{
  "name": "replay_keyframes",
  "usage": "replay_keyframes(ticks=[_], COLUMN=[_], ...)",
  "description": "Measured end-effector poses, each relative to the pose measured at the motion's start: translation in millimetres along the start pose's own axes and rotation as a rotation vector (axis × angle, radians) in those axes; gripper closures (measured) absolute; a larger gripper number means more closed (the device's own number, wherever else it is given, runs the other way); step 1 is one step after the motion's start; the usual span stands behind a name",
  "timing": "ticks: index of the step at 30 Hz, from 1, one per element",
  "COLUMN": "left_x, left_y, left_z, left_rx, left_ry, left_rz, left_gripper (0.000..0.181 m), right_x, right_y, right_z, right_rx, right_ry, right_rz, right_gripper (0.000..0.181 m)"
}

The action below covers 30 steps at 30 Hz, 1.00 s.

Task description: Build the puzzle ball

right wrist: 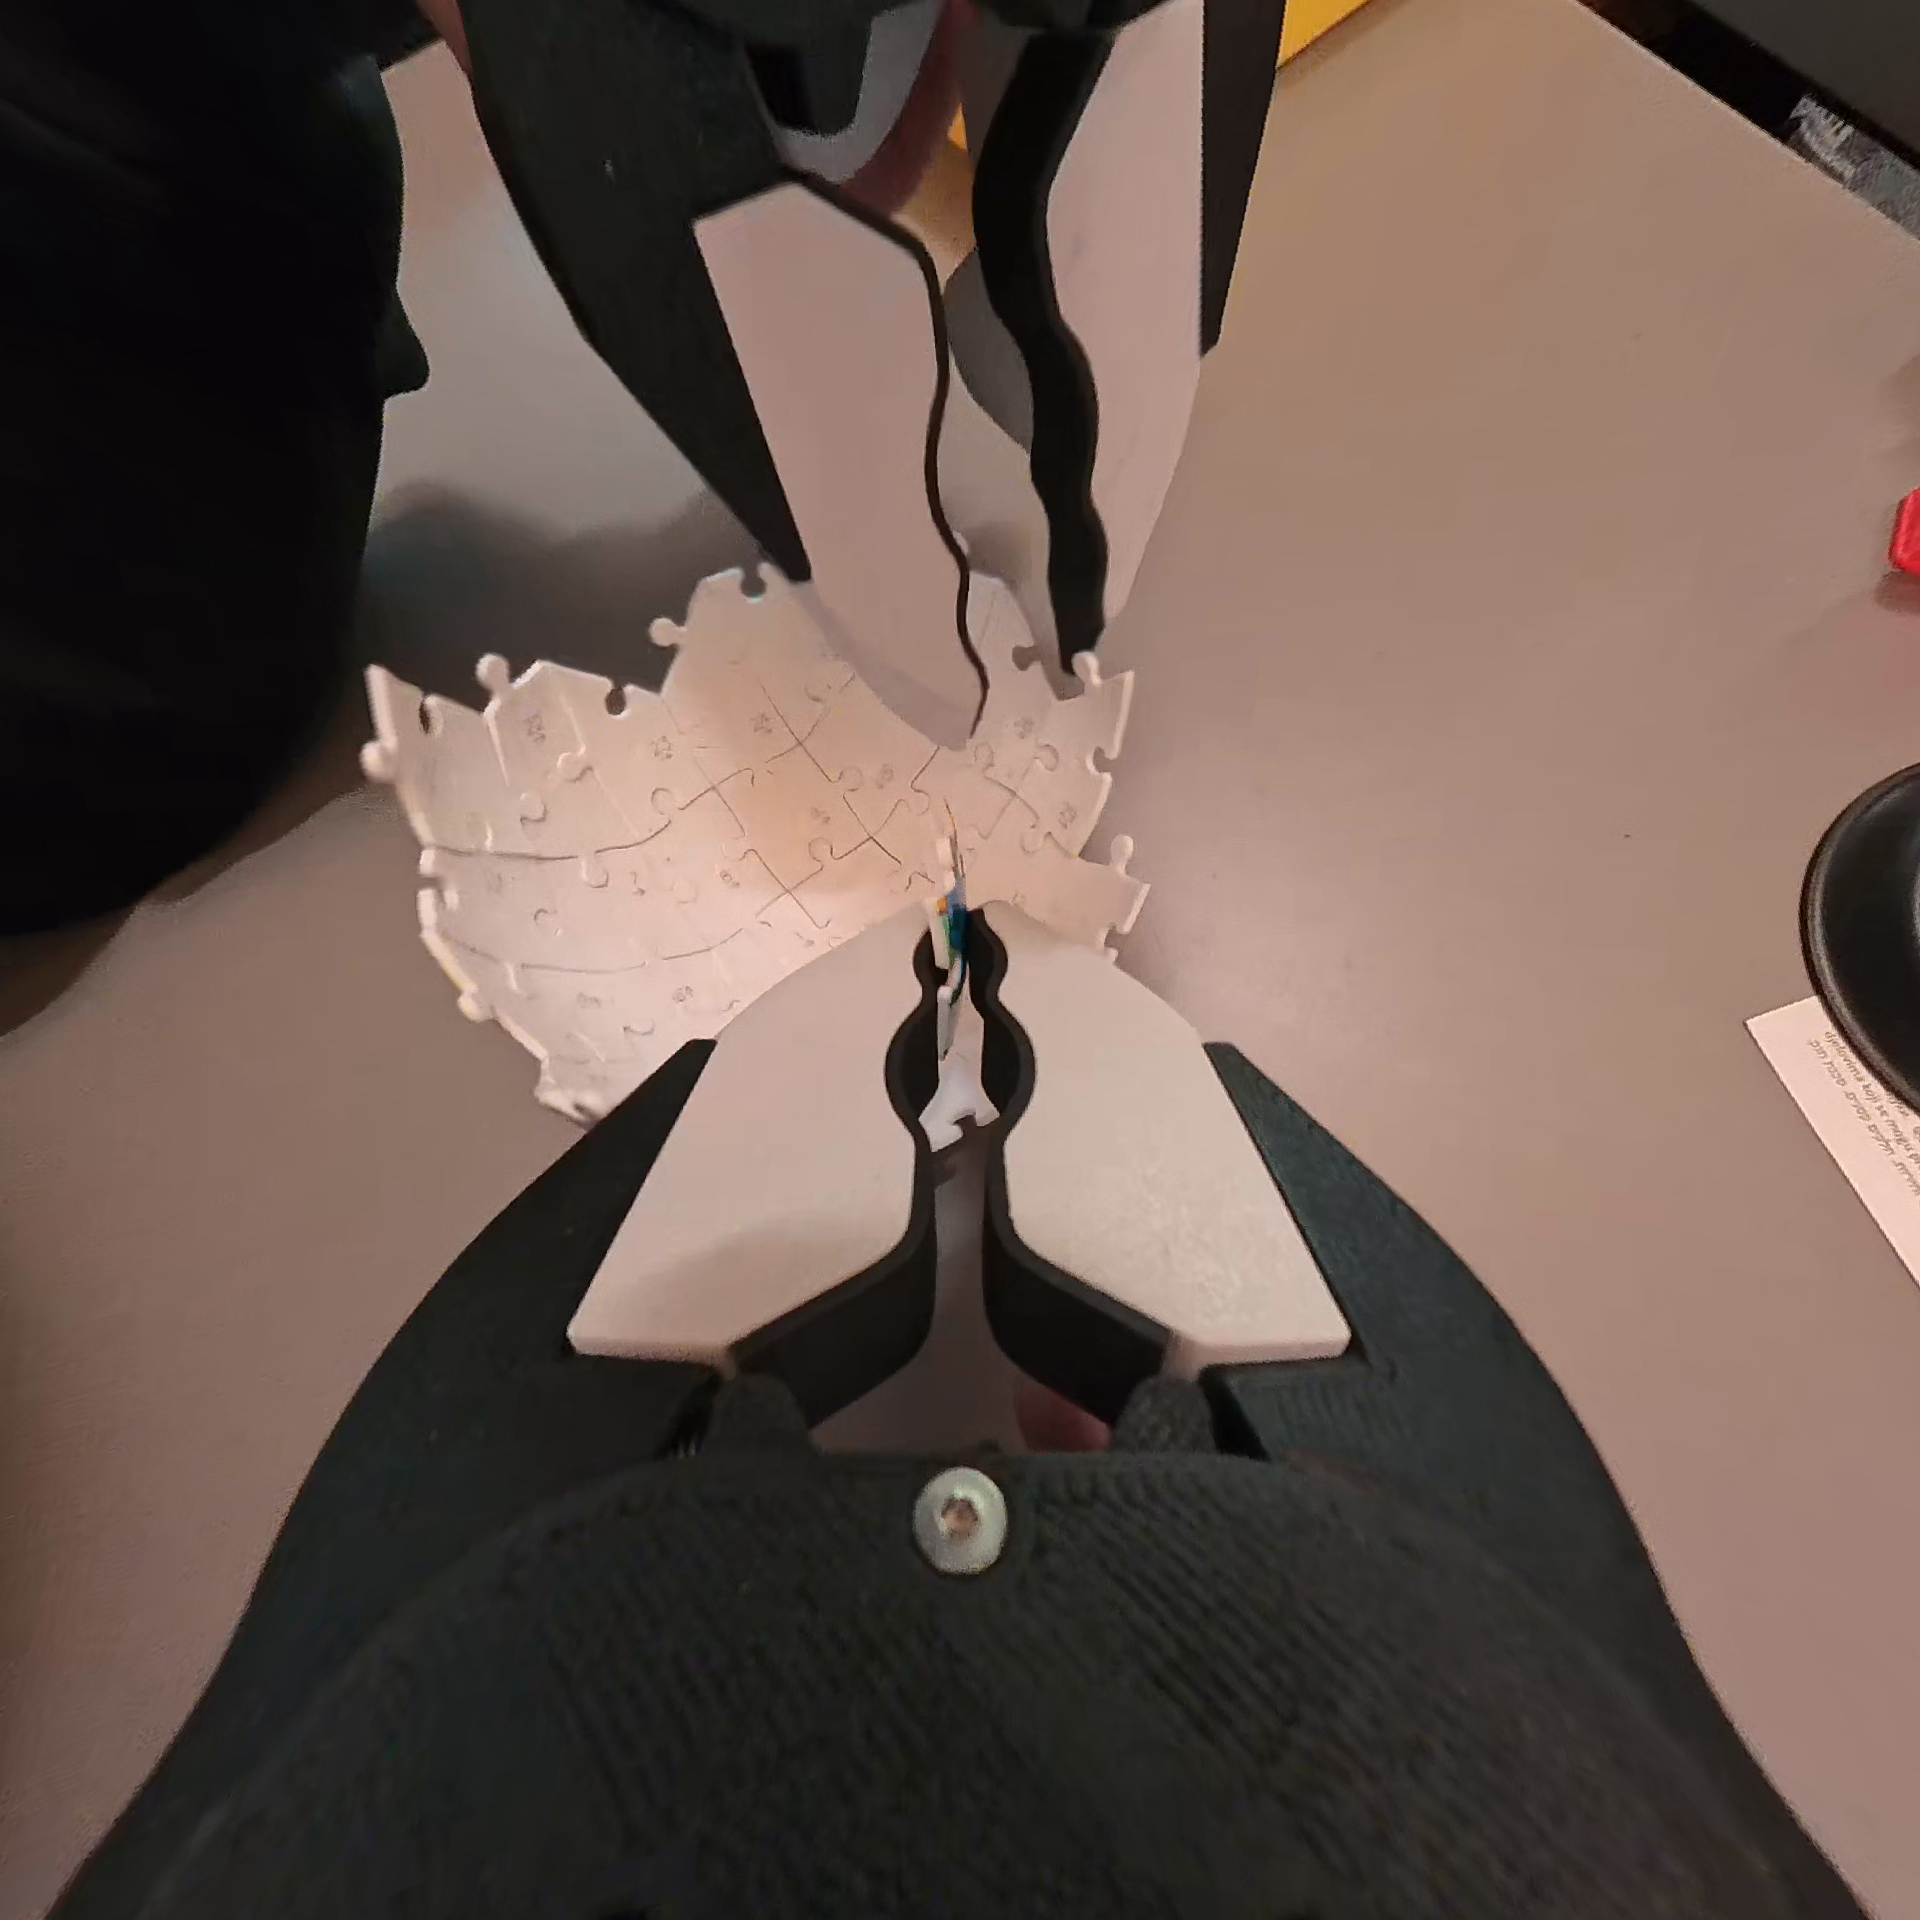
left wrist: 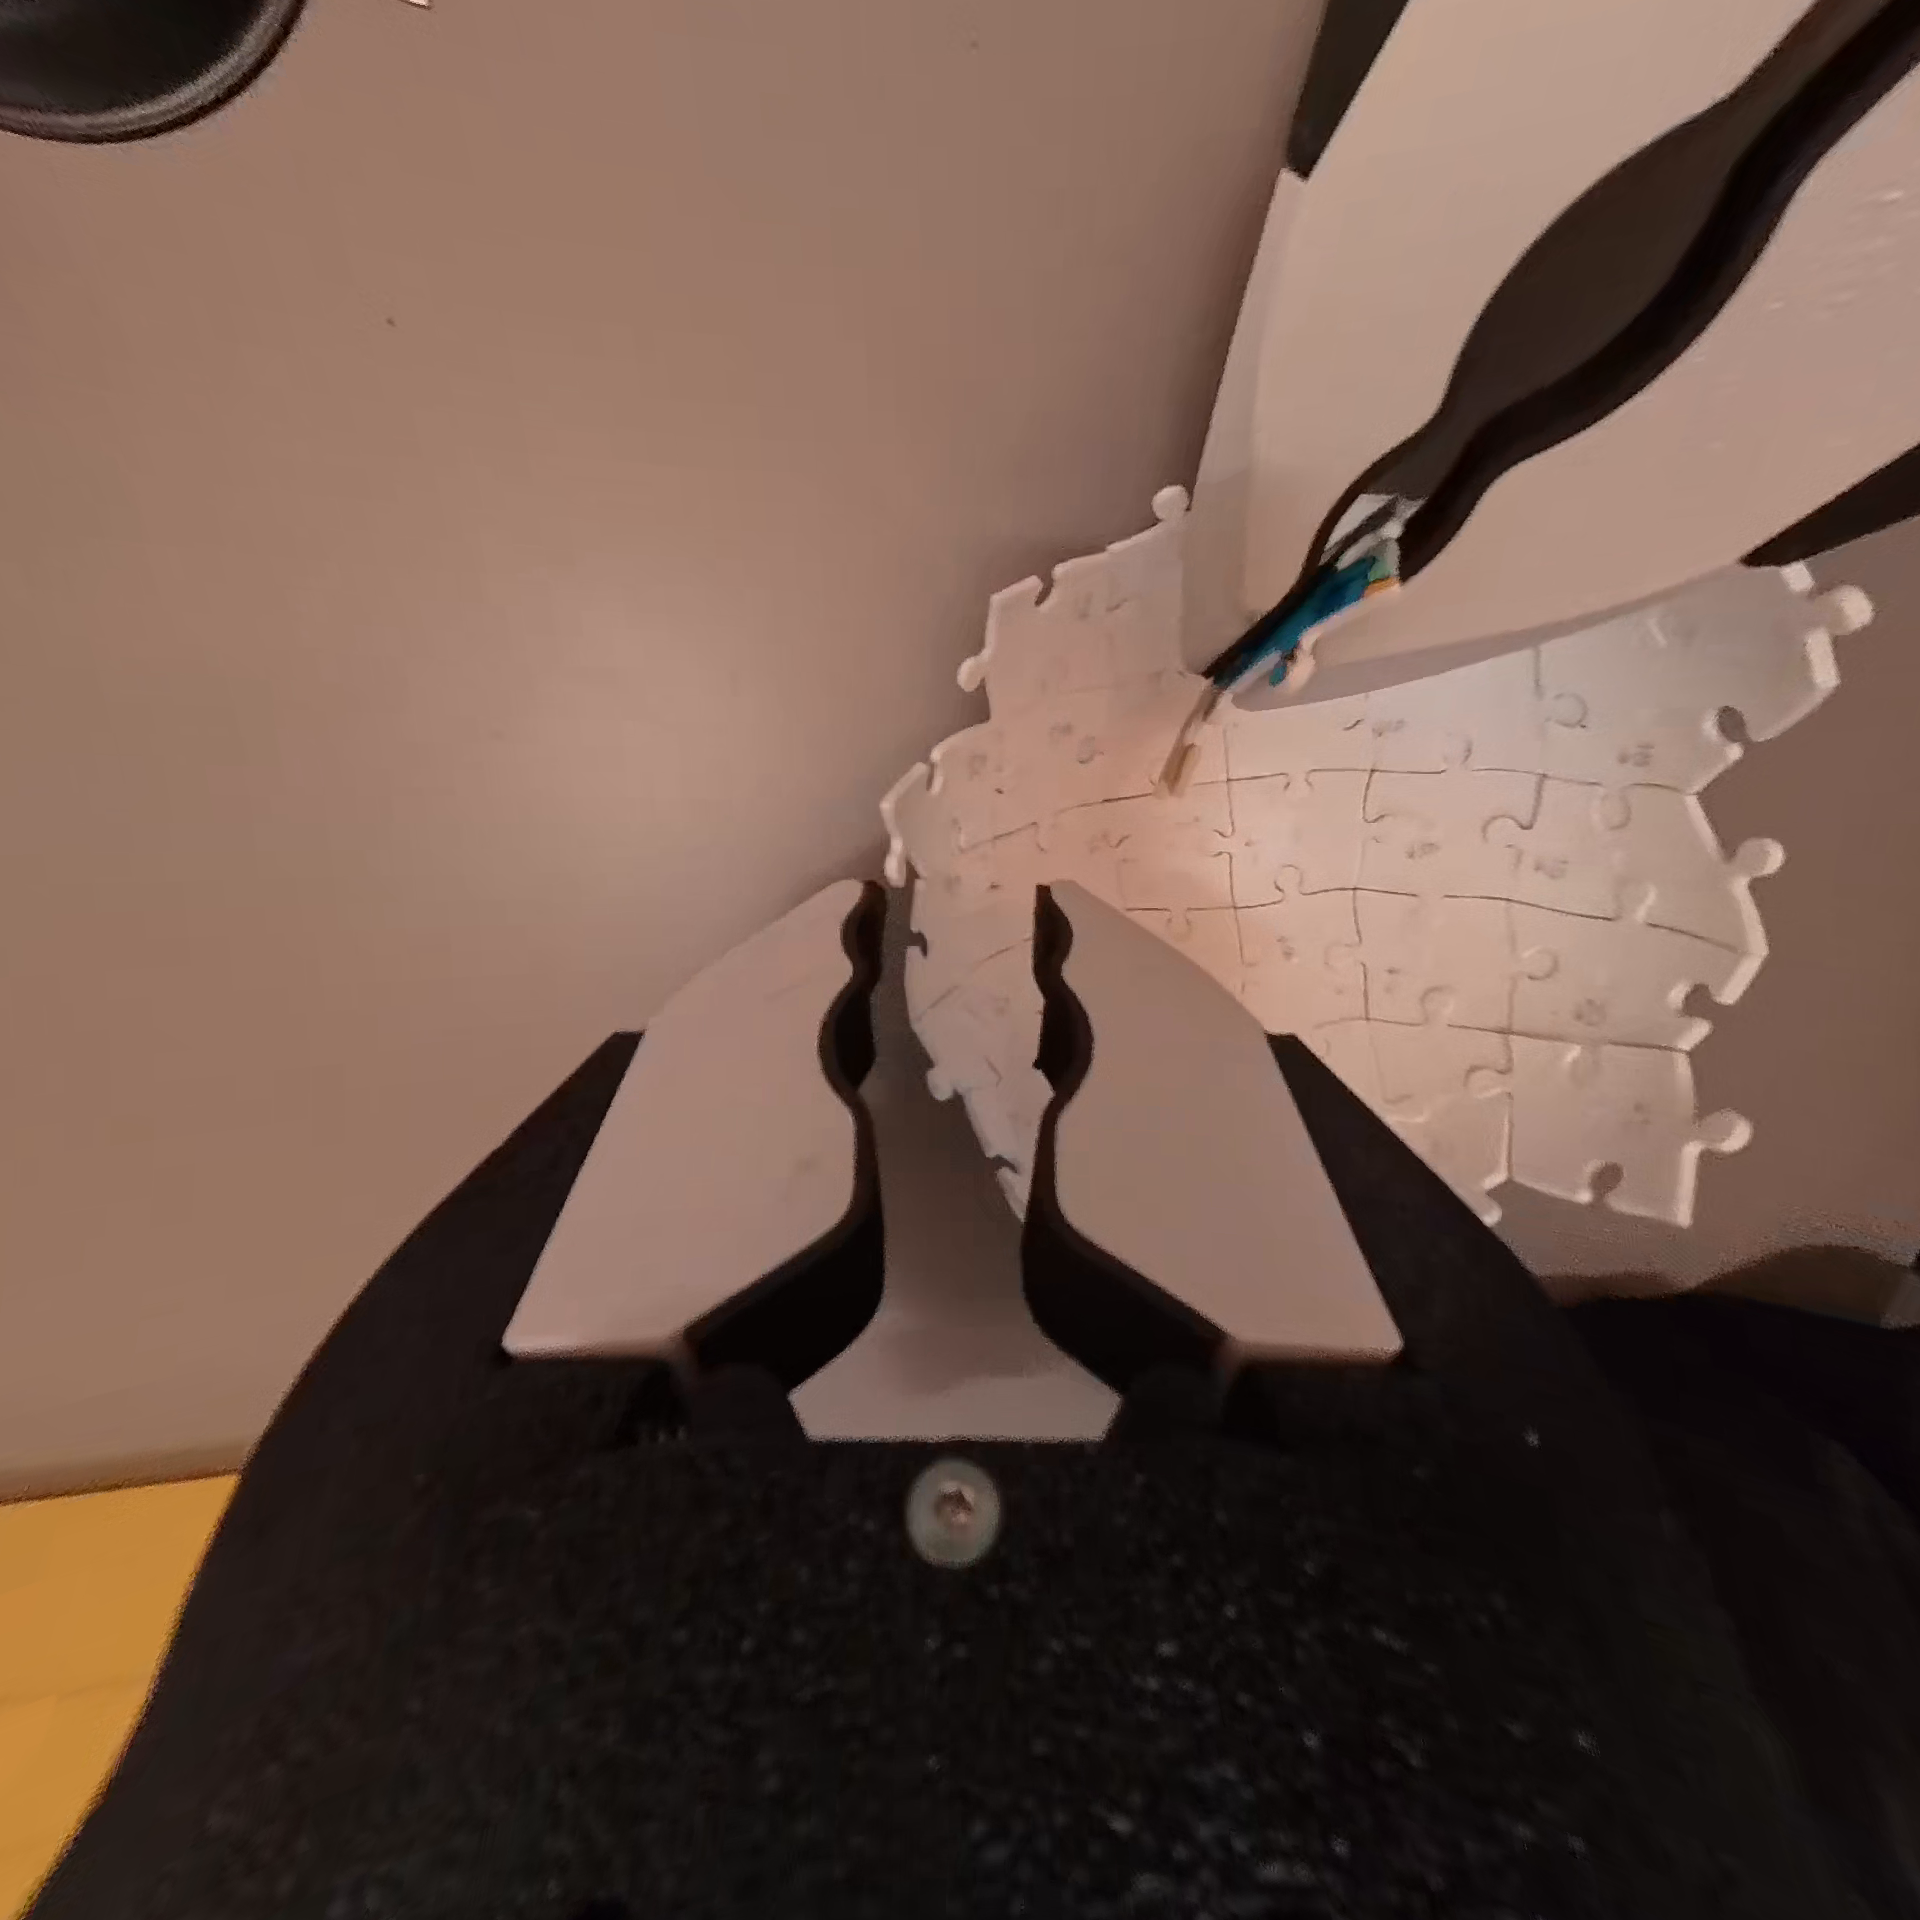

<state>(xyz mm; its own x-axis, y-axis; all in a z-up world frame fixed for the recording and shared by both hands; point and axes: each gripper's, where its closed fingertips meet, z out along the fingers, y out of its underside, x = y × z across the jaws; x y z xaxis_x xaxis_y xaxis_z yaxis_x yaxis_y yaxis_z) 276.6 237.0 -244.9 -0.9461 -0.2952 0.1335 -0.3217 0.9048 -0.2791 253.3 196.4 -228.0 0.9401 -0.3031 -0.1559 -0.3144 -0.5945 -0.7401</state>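
Right hand-held gripper (right wrist: 961, 925) pinched piece (right wrist: 951, 956) above shell (right wrist: 644, 862); left hand-held gripper (left wrist: 956, 914) spread at shell's rim. Skewed push could've popped joints.

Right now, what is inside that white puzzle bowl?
The puzzle bowl holds nothing loose; its white inner face shows. The right fingers pinch a coloured piece over it. The left fingers cover part of its rim.

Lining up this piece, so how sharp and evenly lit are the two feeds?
Left wrist view: soft blur, the right tool streaked, warm glare inside the puzzle shell, fisheye bending. Right wrist view: sharper, seams readable, a dark shadow on the table at top left.
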Motion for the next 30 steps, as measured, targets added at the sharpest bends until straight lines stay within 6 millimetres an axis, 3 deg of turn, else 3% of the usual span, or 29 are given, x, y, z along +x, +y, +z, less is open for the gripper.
replay_keyframes(ticks=[3, 10, 15, 30], left_x=[-5, 1, 5, 5], left_y=[-1, -7, -10, -9], left_z=[-3, -2, -5, 1], left_rx=[0.018, 0.052, 0.07, 0.111], left_ry=[-0.017, 0.023, 0.037, 0.127], left_rz=[-0.021, 0.025, 0.043, 0.031], left_gripper=[0.149, 0.169, 0.179, 0.177], right_x=[-1, 6, 16, 25], right_y=[1, -4, -23, -28], right_z=[-1, -9, -15, 5], right_rx=[0.01, 0.024, 0.075, 0.013], right_ry=[-0.019, -0.017, 0.019, -0.044], right_rz=[0.013, 0.018, -0.004, -0.052], right_gripper=[0.179, 0.179, 0.179, 0.179])
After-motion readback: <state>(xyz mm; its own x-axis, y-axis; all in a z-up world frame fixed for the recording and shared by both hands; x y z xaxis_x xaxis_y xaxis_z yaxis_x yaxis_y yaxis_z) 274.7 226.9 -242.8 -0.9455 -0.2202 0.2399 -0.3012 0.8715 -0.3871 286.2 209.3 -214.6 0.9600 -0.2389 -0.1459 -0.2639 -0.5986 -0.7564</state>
